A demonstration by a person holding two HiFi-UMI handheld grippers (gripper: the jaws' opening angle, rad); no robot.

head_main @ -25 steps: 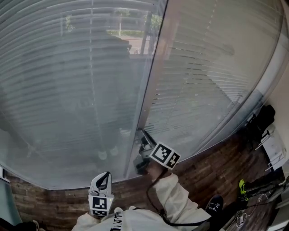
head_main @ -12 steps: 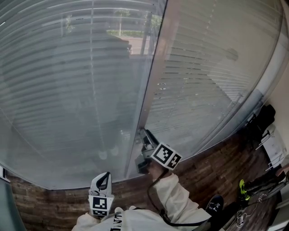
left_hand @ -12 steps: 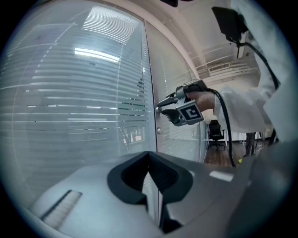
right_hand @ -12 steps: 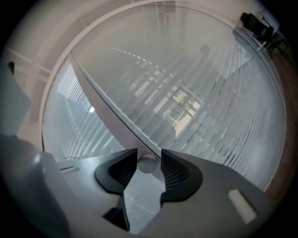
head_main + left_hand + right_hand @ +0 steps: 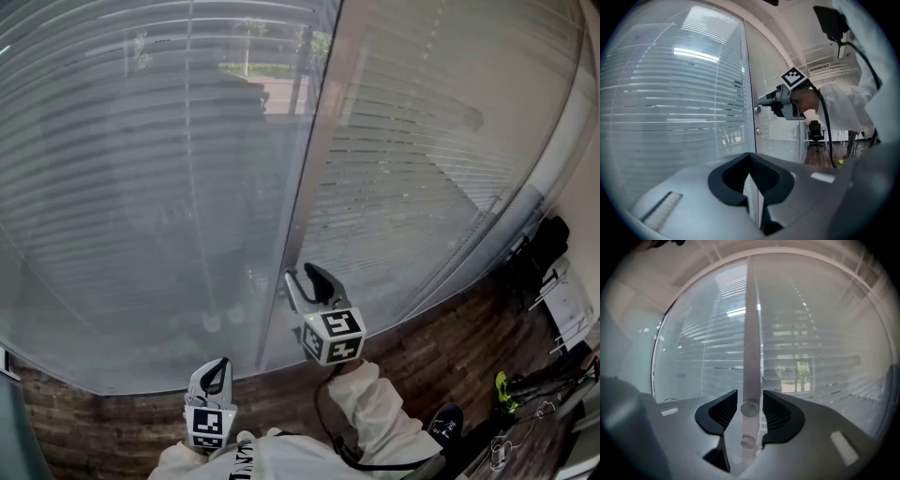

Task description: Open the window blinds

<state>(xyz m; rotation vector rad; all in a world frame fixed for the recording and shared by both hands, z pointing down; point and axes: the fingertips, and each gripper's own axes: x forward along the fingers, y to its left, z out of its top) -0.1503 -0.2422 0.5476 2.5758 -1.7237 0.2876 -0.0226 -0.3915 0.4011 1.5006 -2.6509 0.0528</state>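
Note:
Slatted blinds hang behind two glass panes, the left pane [image 5: 141, 159] and the right pane [image 5: 422, 150], with outdoor green showing between some slats. A pale upright frame strip [image 5: 752, 333] between the panes carries two small round knobs. My right gripper [image 5: 306, 276] points at that strip. The upper knob [image 5: 749, 408] lies between its jaws with a thin gap on each side, and the jaws are opening. In the left gripper view the right gripper [image 5: 761, 100] sits level with the knobs. My left gripper [image 5: 215, 373] is held low near my body, shut and empty.
Brown wooden floor [image 5: 441, 361] runs along the foot of the glass. A black bag [image 5: 546, 246] and a yellow-green item [image 5: 503, 386] lie at the right. An office chair [image 5: 815, 133] stands farther back in the room.
My right gripper has rolled about its own axis and risen a little along the frame strip; its marker cube now faces differently. The left gripper has stayed put.

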